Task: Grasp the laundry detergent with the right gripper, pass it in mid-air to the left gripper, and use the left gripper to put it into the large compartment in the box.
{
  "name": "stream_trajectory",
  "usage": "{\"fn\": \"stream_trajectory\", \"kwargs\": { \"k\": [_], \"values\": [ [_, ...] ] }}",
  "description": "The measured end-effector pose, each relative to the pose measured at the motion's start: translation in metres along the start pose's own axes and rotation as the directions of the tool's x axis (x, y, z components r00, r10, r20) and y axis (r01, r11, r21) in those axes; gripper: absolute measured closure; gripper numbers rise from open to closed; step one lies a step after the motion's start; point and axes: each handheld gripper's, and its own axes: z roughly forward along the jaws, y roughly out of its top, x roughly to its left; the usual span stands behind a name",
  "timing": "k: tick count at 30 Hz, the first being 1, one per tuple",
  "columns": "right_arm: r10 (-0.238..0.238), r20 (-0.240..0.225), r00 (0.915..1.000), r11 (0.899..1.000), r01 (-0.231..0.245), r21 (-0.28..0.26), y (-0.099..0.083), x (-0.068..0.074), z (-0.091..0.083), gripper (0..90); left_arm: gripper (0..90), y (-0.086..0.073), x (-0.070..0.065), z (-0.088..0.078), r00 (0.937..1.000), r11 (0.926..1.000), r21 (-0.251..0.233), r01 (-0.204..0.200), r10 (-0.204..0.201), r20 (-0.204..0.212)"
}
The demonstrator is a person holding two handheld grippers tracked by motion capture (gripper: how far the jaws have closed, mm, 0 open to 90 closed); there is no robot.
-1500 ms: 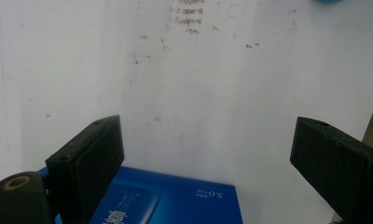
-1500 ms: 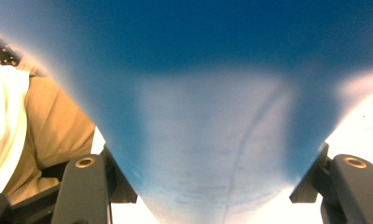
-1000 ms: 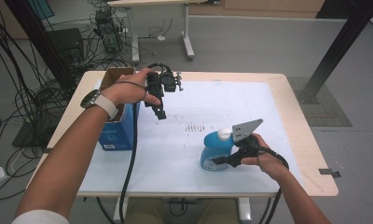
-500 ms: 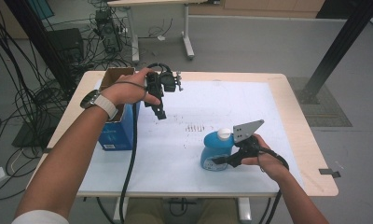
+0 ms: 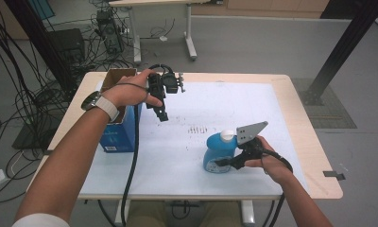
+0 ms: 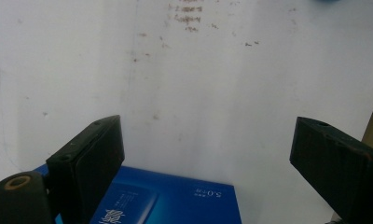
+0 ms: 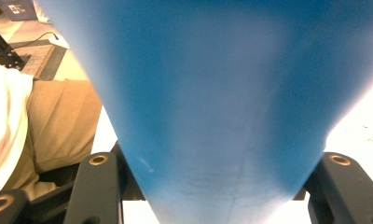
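The right gripper (image 5: 225,163) clamps a squat blue plastic bottle (image 5: 217,153) with a white cap; the left gripper (image 5: 162,115) hangs open above a blue cardboard box (image 5: 118,135) on the white table sheet (image 5: 177,156).

The high view is evenly lit and fairly sharp, with soft shadows on the white table sheet (image 5: 177,156). In the right gripper view the blue bottle (image 7: 212,102) is far out of focus, and glare bleaches the lower right. The left gripper view is dimmer and slightly soft

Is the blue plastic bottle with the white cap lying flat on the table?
No, the blue plastic bottle with the white cap stands upright on the white table sheet, cap on top.
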Motion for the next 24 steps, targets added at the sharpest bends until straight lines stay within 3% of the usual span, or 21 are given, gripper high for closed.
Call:
{"fn": "stream_trajectory", "kwargs": {
  "k": [24],
  "values": [
    [-0.004, 0.010, 0.9999, 1.000, 0.004, 0.002, 0.0001, 0.0008, -0.0003, 43.3, 10.2, 0.0014, -0.0005, 0.0019, 1.0000, 1.0000, -0.004, -0.002, 0.002, 0.002]
  ]
}}
